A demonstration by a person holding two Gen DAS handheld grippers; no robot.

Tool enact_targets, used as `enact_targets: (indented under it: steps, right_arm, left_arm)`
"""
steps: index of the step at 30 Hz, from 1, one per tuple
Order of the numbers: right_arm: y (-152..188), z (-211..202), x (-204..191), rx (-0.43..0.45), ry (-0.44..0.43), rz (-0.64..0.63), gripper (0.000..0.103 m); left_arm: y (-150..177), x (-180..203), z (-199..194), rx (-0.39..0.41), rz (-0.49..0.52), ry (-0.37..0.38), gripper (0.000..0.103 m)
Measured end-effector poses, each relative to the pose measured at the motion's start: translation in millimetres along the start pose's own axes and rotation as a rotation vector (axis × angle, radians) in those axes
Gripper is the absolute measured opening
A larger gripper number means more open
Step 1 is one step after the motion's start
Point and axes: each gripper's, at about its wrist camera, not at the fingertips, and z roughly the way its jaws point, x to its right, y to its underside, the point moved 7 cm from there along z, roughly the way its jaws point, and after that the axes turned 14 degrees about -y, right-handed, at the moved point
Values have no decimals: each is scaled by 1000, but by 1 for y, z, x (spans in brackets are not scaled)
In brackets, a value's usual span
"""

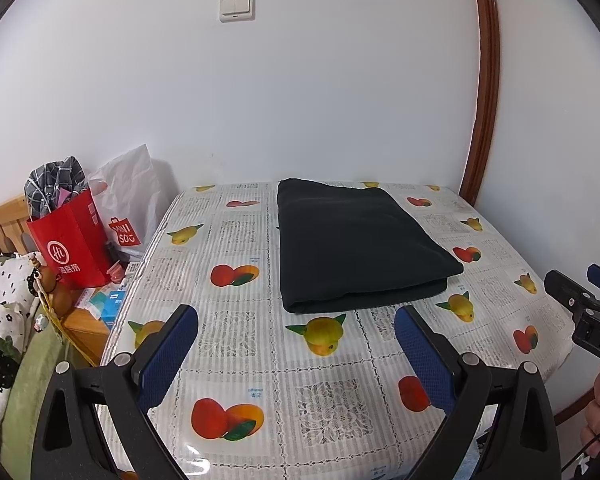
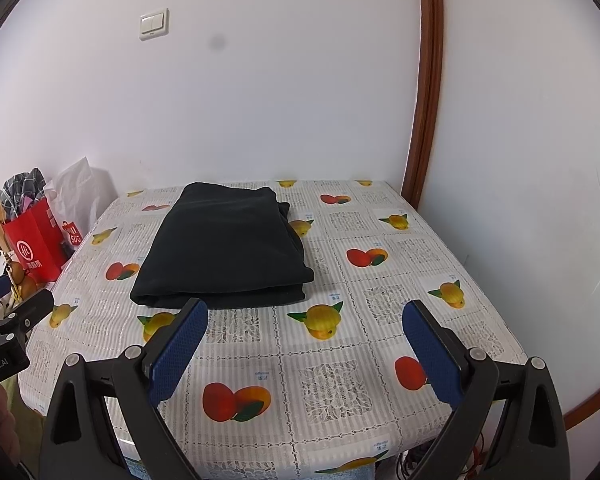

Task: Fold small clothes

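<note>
Left gripper (image 1: pixel 296 344): hovering low in the frame above the near part of the table, blue pads (image 1: pixel 168 356) spread wide apart, holding nothing.
Right gripper (image 2: pixel 304 340): likewise hanging over the near edge at the bottom of the frame, pads parted, gripping nothing.
Dark cloth (image 1: pixel 356 240): lying folded in a neat rectangle at the centre of the frame, resting on the far half of the table, clear of both claws.
Table (image 1: pixel 236 364): wearing a fruit-printed cover.
Red bag (image 1: pixel 74 240): standing at the left edge, beside the table.
Light switch (image 1: pixel 237 7): sitting on the wall, top centre.
</note>
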Motion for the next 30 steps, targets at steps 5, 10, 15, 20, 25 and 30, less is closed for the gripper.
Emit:
enact_targets:
  steps: [5,10,15,20,25,30]
  right_arm:
    - [1,0,1,-1,5,2,97]
    - [1,-1,1,0,7,2,97]
    - [1,-1,1,0,8,4,97]
    - [1,-2,3,0,9,9,97]
    - [2,-3,4,1,16,10,97]
    - [2,-4,5,2,13,9,97]
  left_arm:
    - [0,-1,0,0,-2,0,99]
    - [0,-1,0,0,-1,0,99]
    - [1,0,0,-1,1,-1,99]
    - [1,0,0,-2,3,-2,99]
    - [3,3,-1,-3,4,-1,99]
    - [3,5,-2,-4,6,0,99]
